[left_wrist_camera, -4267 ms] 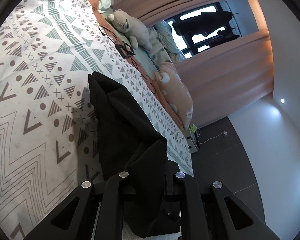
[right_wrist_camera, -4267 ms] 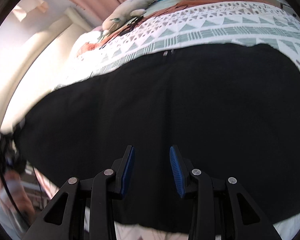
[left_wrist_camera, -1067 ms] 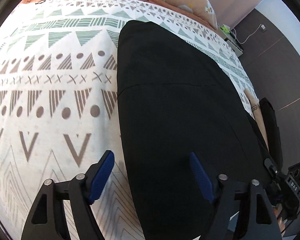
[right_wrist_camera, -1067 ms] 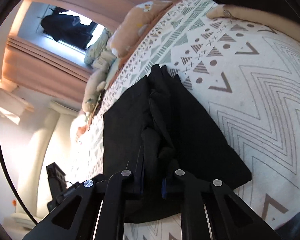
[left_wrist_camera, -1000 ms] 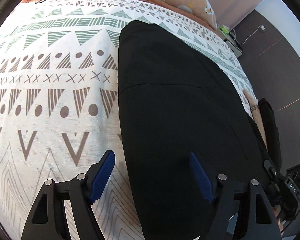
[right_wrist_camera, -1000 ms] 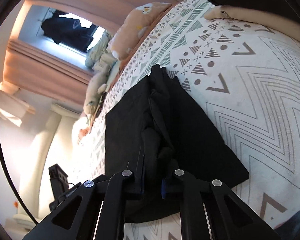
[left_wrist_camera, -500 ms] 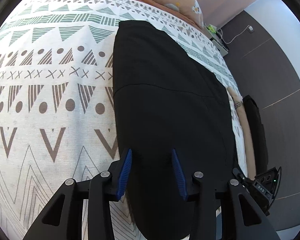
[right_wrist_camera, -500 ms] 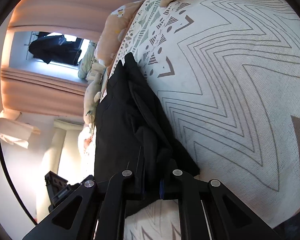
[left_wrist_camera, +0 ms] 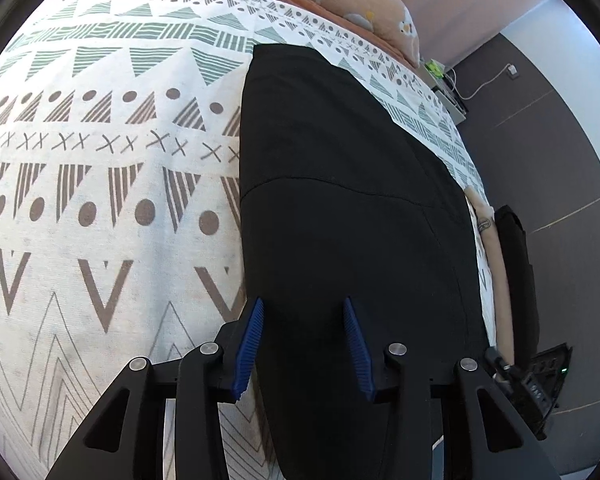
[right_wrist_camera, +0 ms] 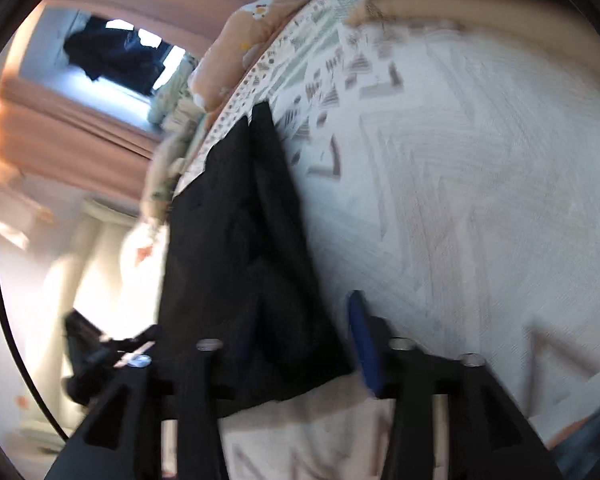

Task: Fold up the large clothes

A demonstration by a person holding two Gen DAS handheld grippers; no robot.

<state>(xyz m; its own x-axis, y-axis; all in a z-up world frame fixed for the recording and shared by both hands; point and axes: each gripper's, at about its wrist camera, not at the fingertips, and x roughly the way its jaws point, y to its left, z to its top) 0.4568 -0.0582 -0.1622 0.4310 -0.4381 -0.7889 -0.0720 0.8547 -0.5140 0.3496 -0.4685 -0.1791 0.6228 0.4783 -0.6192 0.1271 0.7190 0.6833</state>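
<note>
The left gripper [left_wrist_camera: 303, 334] has its blue ribbed pads [left_wrist_camera: 249, 346] standing apart, released, with the near edge of the flat black cloth garment [left_wrist_camera: 352, 208] between them; the pads do not visibly press the fabric, and the jaws have just been narrowing. The right gripper [right_wrist_camera: 300, 344] also stands open: its jaws have just been spreading, and a bunched corner of the same black garment [right_wrist_camera: 240, 240] sits between them, with a clear gap beside the one blue pad [right_wrist_camera: 364, 344] that shows. The other pad is lost against the dark fabric.

The left wrist view is sharp and shows the garment lying flat on the bed as a long smooth panel with a faint curved seam across it. Its left edge runs straight over the white bedspread with brown and green geometric print [left_wrist_camera: 100, 140]. Only this view shows the dark grey floor [left_wrist_camera: 560, 160] past the bed's right side, a white cable on that floor, and the person's bare forearm [left_wrist_camera: 500, 276] beside the garment's right edge.

The right wrist view is blurred. It alone shows the garment's folds standing up in ridges, running away from the jaws toward a narrow far end. It also gives the window with a dark garment hanging in it [right_wrist_camera: 116, 56], the pink curtains [right_wrist_camera: 60, 128], and, on the bed, a peach cushion with a flower print [right_wrist_camera: 236, 48], which the left view sees as well [left_wrist_camera: 356, 4].
</note>
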